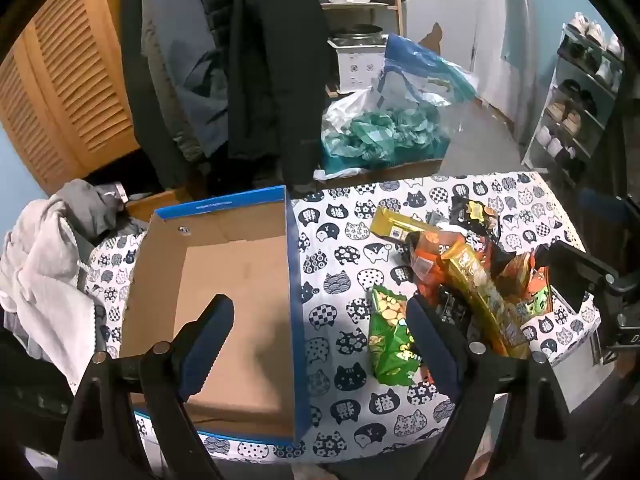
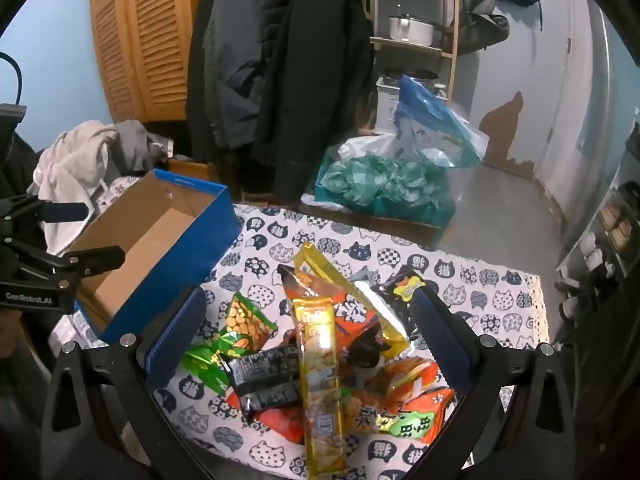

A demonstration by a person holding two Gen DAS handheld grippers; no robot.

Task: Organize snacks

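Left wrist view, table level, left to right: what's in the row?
Crumpled white and grey cloth → open blue cardboard box with a bare brown inside → green peanut snack bag → pile of orange, gold and black snack packets → right gripper, at the frame edge.

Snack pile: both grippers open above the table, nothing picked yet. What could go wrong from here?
1. The long gold packet lies across other bags; lifting it may drag the black packet or spill the heap.
2. The pile sits near the table edge, so nudged packets could slide off.
3. The cardboard box looks light; a bump from the left gripper may shift it.
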